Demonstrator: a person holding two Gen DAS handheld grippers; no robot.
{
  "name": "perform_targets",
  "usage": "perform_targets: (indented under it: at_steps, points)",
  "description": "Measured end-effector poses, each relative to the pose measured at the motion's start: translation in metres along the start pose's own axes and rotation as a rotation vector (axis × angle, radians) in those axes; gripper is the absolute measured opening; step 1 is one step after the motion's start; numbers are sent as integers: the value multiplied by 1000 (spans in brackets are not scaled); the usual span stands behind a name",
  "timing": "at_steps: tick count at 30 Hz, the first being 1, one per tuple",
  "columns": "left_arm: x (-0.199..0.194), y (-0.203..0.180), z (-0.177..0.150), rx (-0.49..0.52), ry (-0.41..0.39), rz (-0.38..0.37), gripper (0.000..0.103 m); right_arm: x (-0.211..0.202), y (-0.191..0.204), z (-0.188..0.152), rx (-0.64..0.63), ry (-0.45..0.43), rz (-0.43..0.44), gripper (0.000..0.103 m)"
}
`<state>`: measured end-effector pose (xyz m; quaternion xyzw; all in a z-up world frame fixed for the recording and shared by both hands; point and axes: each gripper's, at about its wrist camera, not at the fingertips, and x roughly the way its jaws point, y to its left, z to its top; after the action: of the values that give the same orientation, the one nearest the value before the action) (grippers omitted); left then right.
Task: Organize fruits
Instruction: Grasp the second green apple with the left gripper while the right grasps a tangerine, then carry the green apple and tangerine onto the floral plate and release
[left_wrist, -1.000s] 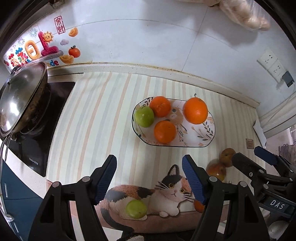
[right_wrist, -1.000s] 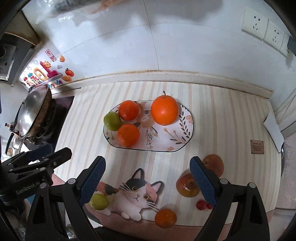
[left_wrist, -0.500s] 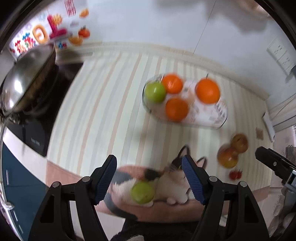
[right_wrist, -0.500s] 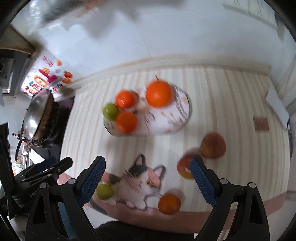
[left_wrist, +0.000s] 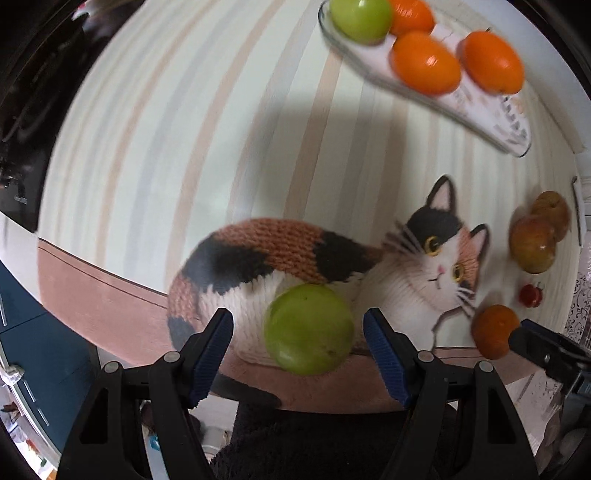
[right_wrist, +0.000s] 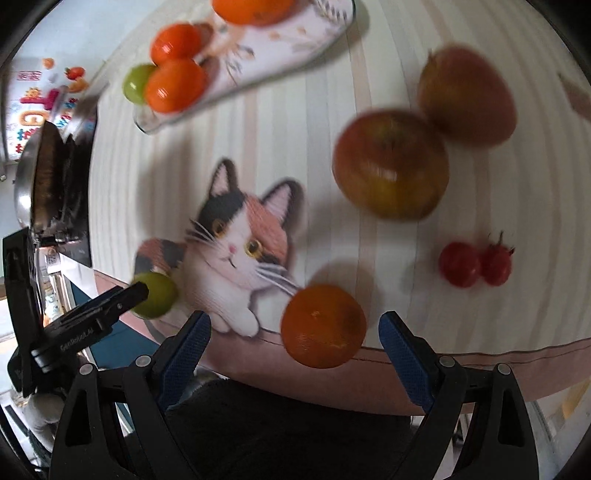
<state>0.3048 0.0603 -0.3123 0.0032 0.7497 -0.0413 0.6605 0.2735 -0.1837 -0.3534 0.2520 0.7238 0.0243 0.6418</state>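
While both jaws stand apart and empty, the left hand-held gripper (left_wrist: 299, 334) frames the green fruit (left_wrist: 308, 328) on the worktop; the right hand-held gripper (right_wrist: 295, 332) frames the orange (right_wrist: 323, 325)

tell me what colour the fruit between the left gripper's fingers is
Green. The fruit sits on the cat picture, clearest in the left wrist view.
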Motion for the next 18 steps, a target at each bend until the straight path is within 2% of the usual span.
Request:
perform_targets:
  at_steps: [4, 5, 6, 7, 9, 10, 17, 18]
  points:
    - [18, -1, 1, -1, 23, 15, 70, 21, -4, -1, 7, 27, -9, 93]
    - [21, -2, 1, 1, 21, 2, 63, 25, -3, -2, -1, 31, -20, 92]
    - [22, -4, 0, 5, 20, -10, 55, 27, -1, -1, -5, 35, -27, 86]
    - [22, -7, 0, 9, 17, -18, 54, 30, -2, -1, -4, 36, -29, 76]
    - [20, -14, -2, 35, -1, 19, 54, 33, 0, -2, -14, 21, -42, 70]
    - [19, -18, -2, 50, -16, 34, 54, 32, 1, -1, -26, 7, -52, 58]
    - [6, -26, 0, 57, -49, 28, 53, 32, 13, -1, -50, -28, -40, 58]
    - [0, -22, 9, 57, -54, 23, 53, 30, 13, 0, -46, -32, -32, 58]
